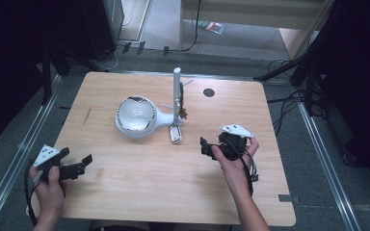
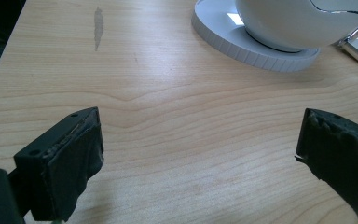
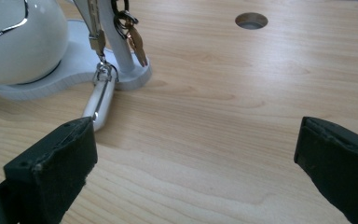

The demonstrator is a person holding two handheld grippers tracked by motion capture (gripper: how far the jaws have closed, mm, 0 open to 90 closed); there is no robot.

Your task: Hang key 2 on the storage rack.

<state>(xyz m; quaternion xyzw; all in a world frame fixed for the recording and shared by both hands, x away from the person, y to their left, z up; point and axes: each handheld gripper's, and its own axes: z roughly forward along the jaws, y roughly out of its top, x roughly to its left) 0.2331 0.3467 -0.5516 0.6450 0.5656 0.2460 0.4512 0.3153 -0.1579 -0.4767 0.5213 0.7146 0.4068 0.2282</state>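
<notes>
A white stand (image 1: 166,119) sits mid-table, with a cracked-egg bowl (image 1: 136,114) on its round base and an upright post (image 1: 177,89). Keys (image 1: 182,113) hang from the post, and a white tag (image 1: 175,134) on a clip lies on the table in front of it. My left gripper (image 1: 78,160) rests open near the front left corner, pointing at the base (image 2: 242,46), with bare wood between its jaws. My right gripper (image 1: 205,146) is open right of the stand. In the right gripper view the keys (image 3: 133,39) and tag (image 3: 100,100) lie ahead to its left.
A round cable hole (image 1: 208,92) is set in the table behind the right hand, also seen as the hole (image 3: 251,20). A dark stain (image 1: 86,115) marks the wood at left. Black stands and cables surround the table on the floor.
</notes>
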